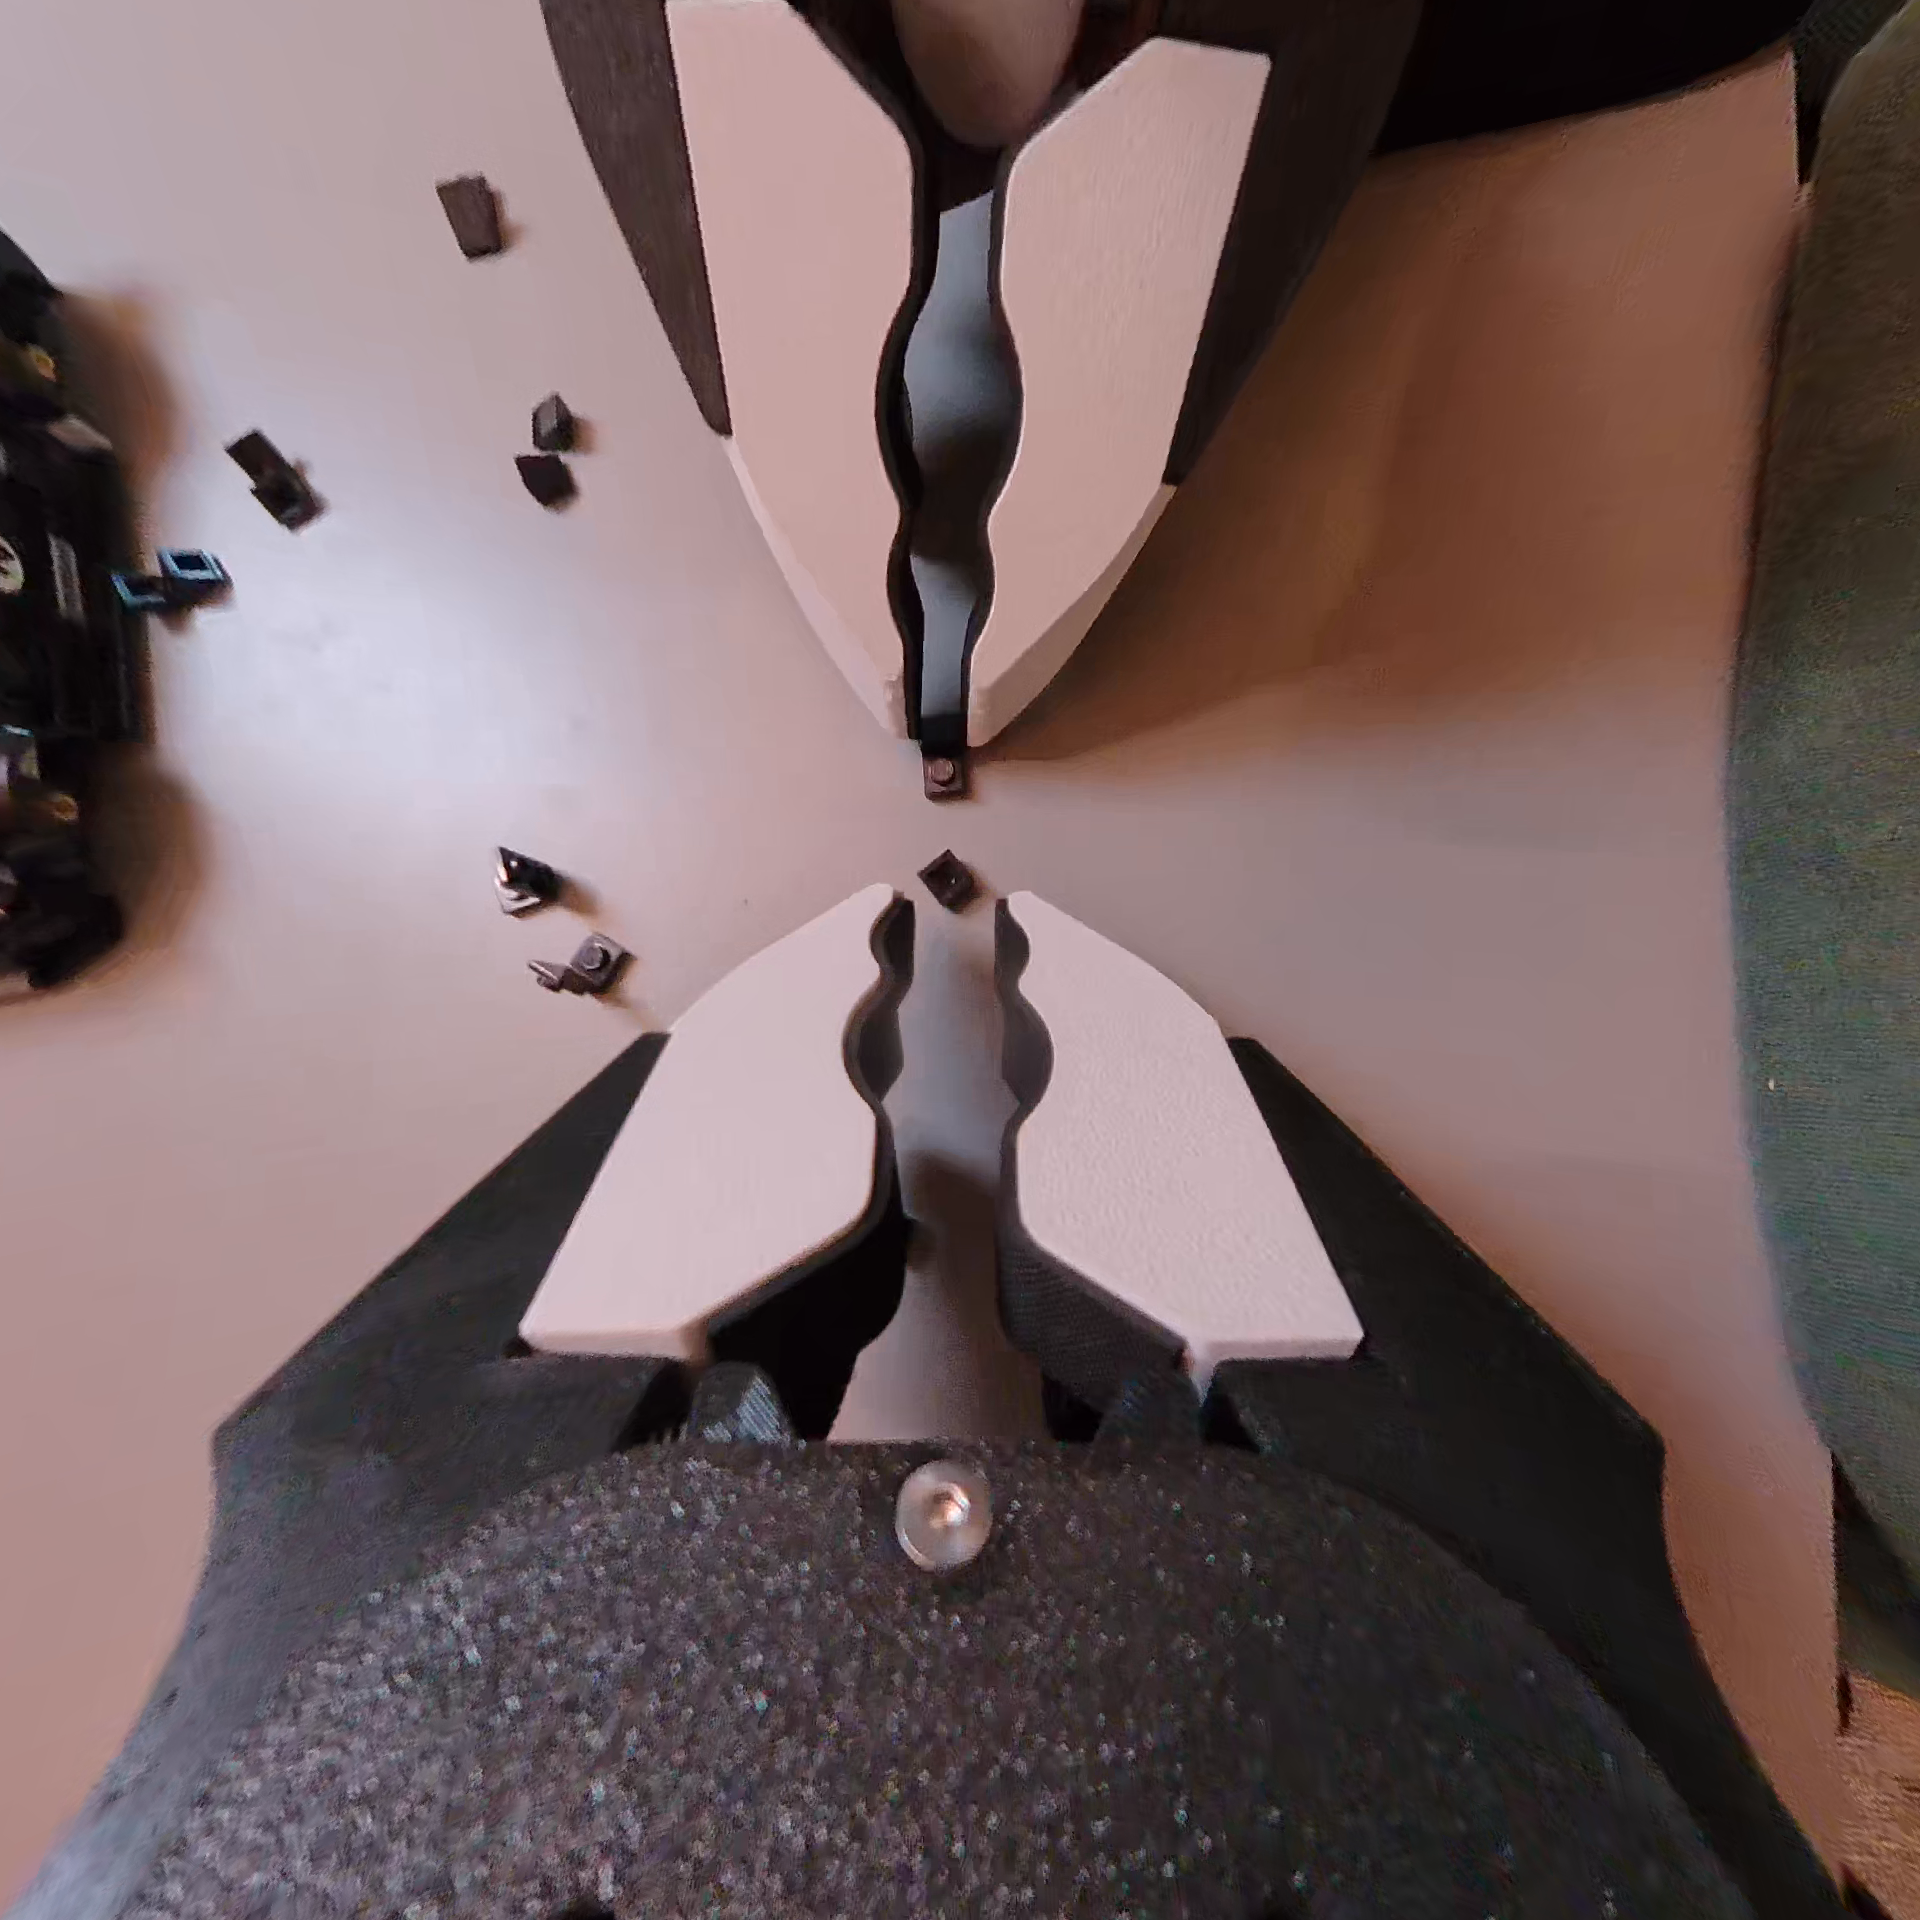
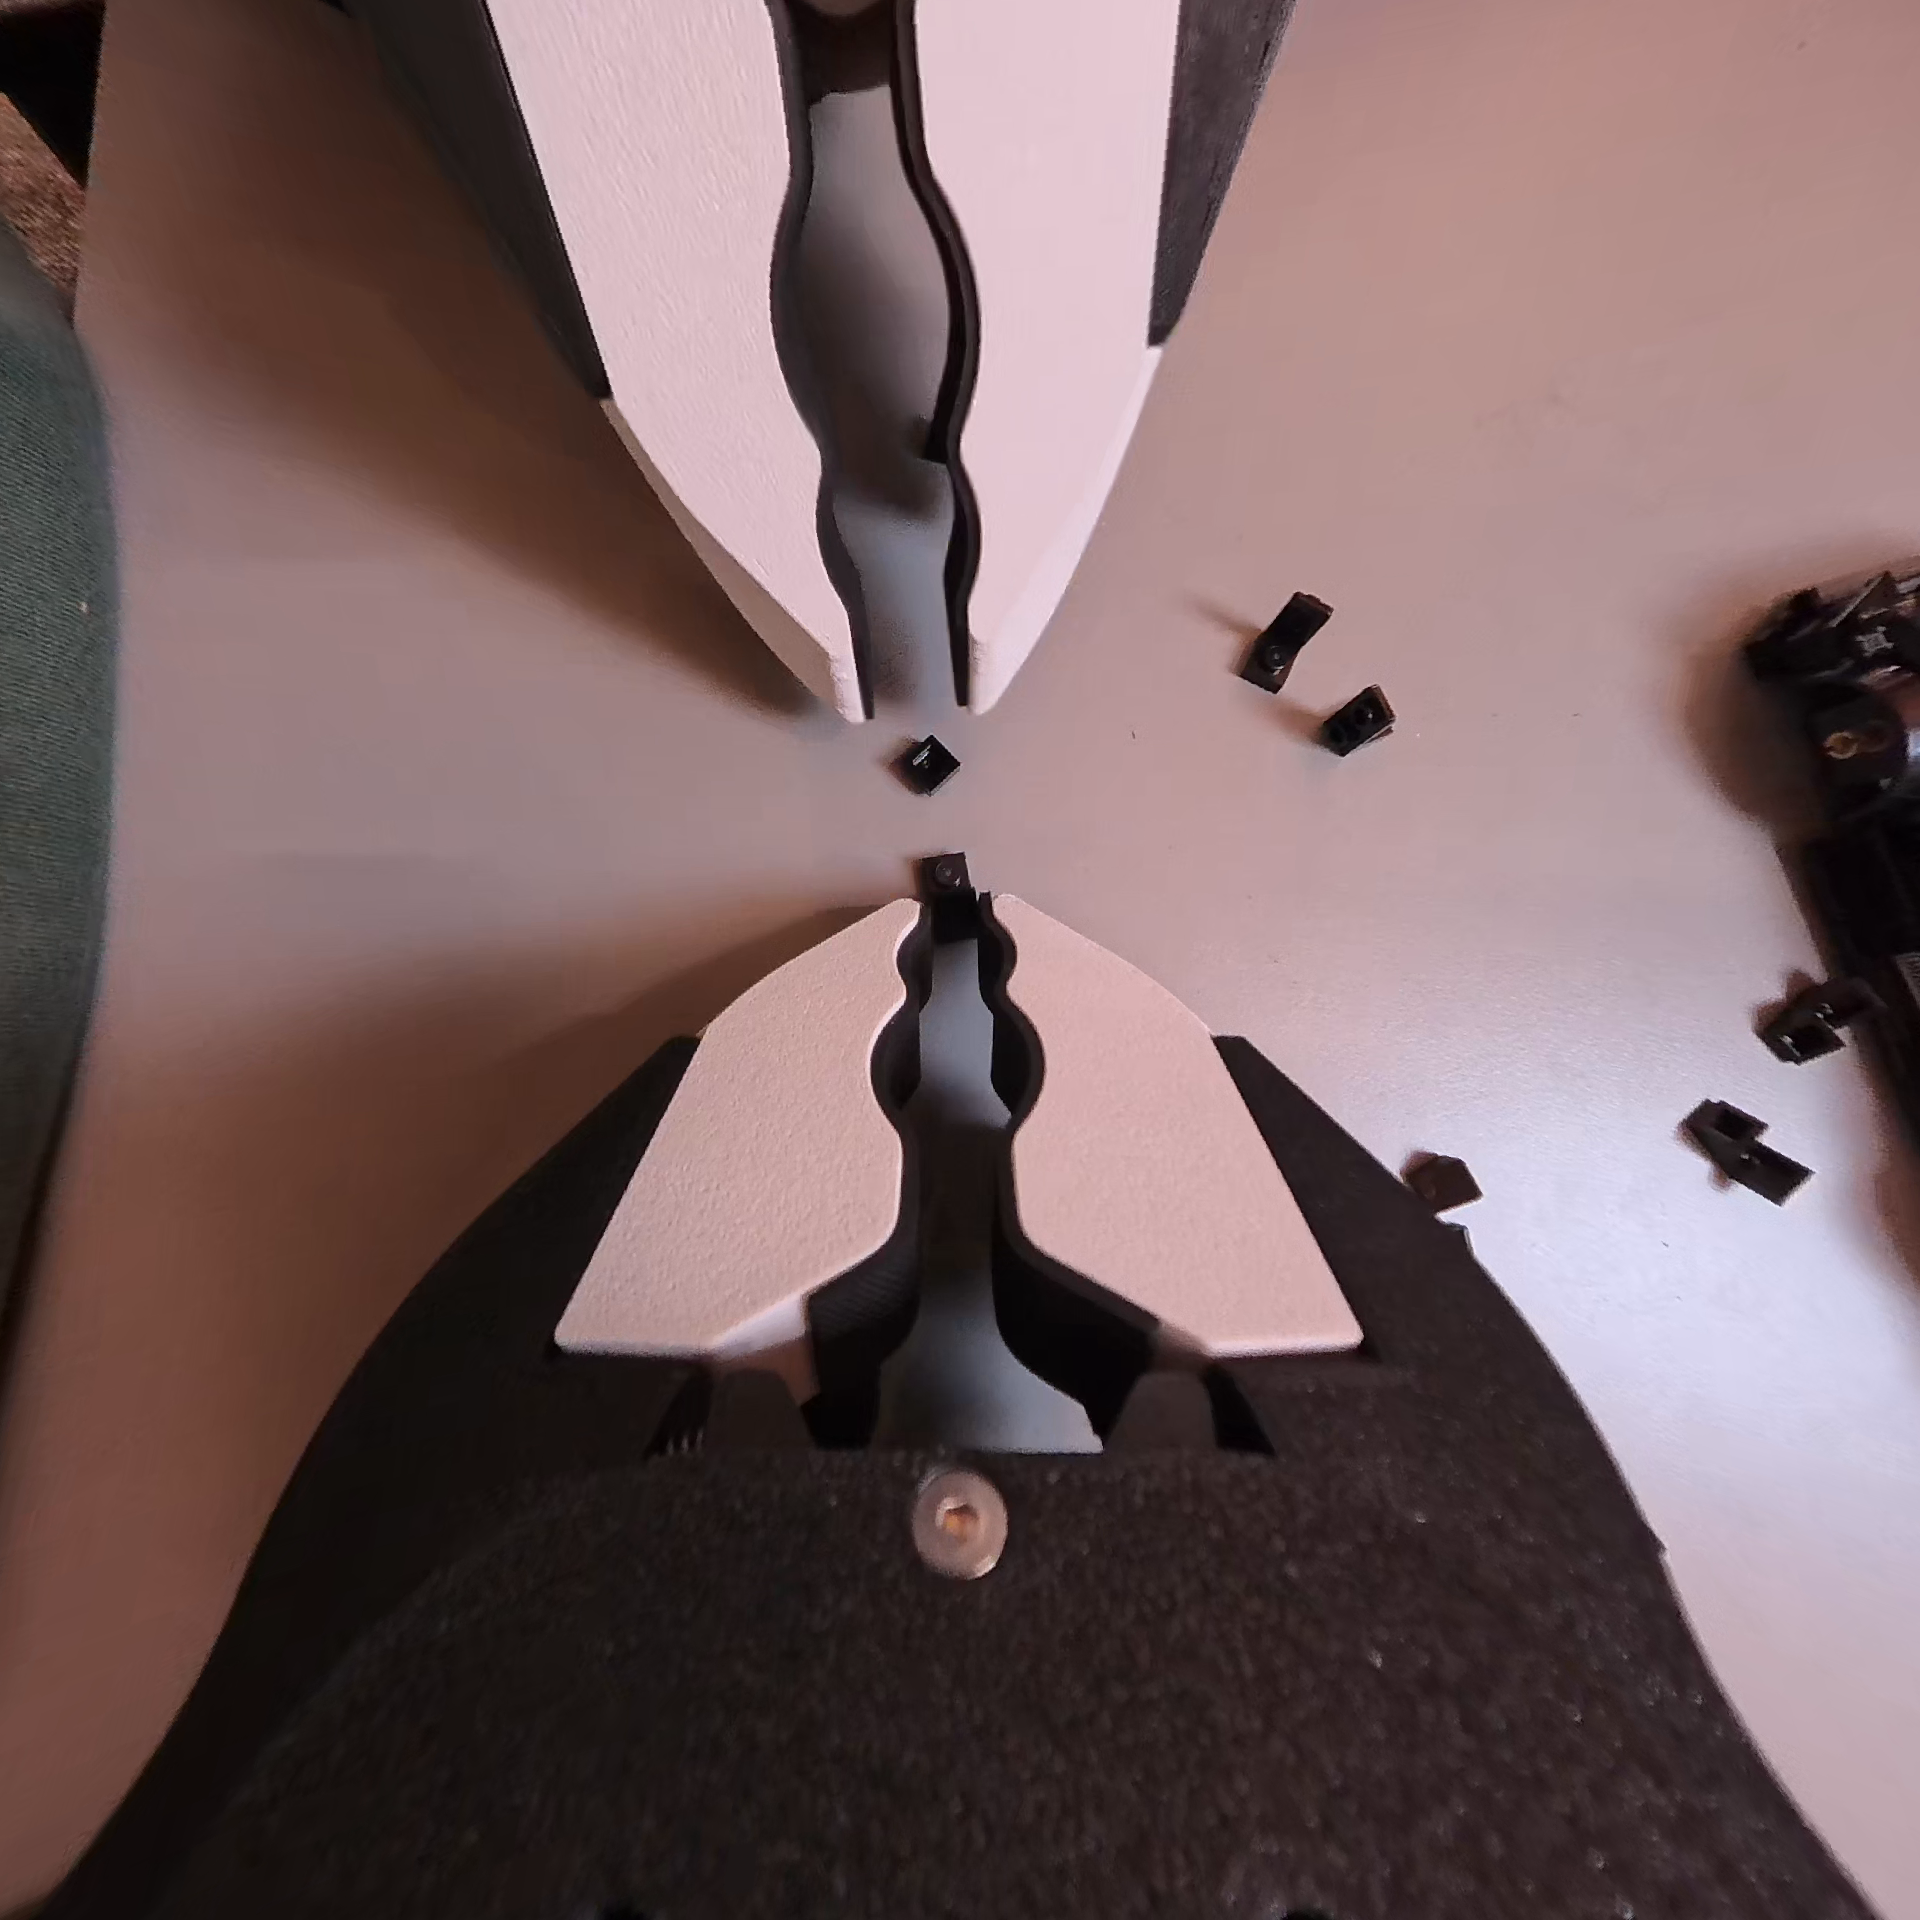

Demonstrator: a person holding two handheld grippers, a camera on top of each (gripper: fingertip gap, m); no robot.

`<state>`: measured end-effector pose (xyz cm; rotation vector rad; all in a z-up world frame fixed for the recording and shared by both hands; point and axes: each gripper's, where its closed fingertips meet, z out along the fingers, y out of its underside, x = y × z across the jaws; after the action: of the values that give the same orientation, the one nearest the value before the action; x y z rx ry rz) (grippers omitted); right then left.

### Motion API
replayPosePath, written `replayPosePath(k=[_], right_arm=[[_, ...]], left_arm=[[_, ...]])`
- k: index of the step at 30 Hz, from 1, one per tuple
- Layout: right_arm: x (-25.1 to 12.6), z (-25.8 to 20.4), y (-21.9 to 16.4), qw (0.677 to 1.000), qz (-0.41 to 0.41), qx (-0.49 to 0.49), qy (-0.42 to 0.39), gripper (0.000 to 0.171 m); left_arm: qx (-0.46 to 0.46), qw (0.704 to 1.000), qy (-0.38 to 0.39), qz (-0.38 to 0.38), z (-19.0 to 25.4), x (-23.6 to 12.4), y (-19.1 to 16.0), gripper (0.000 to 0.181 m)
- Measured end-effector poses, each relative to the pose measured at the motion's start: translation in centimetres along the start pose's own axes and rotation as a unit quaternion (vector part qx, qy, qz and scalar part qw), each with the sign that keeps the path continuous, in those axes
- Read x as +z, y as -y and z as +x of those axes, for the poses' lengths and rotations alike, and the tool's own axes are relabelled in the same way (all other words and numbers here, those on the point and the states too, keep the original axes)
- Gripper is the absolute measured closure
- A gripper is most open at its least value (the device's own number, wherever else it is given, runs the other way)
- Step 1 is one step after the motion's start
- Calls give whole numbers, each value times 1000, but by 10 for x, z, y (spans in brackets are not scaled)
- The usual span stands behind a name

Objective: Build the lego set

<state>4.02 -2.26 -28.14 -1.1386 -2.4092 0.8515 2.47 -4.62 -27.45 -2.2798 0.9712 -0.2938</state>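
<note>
My left gripper (image 1: pixel 948 899) is slightly open and empty over the white table (image 1: pixel 1351 831). A small black one-stud piece (image 1: pixel 943 878) lies on the table just ahead of its fingertips. My right gripper (image 2: pixel 954 902) faces it, shut on another small black studded piece (image 2: pixel 948 875) that sticks out past its tips. In the left wrist view the right gripper (image 1: pixel 940 732) comes in from the top with its held piece (image 1: pixel 943 776). In the right wrist view the left gripper (image 2: pixel 920 712) comes in from the top, with the loose piece (image 2: pixel 925 766) before it. The two pieces are close but apart.
A partly built black model (image 1: pixel 62 623) sits at the table's side and also shows in the right wrist view (image 2: pixel 1860 779). Several loose black pieces (image 1: pixel 275 478) (image 2: pixel 1283 655) lie between it and the grippers. A green upholstered seat (image 1: pixel 1829 727) borders the opposite table edge. My two grippers' fingertips are within a few centimetres of each other. The green upholstered seat (image 1: pixel 1829 727) is about equally far from each gripper, around 15 cm.
</note>
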Motion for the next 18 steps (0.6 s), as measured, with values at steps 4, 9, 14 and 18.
replayPosePath(k=[4,9,14,18], right_arm=[[0,0,0,1000,-8,-6,-4,163],[1,1,0,1000,-18,-12,-9,163],[0,3,-1,1000,-12,-11,-12,162],[-11,7,6,1000,26,8,-12,157]], left_arm=[[-21,1000,10,-18,1,7,-1,165],[-32,999,15,-28,-2,12,0,169],[-24,999,25,-14,-6,12,0,170],[-20,996,31,80,-10,-3,22,171]])
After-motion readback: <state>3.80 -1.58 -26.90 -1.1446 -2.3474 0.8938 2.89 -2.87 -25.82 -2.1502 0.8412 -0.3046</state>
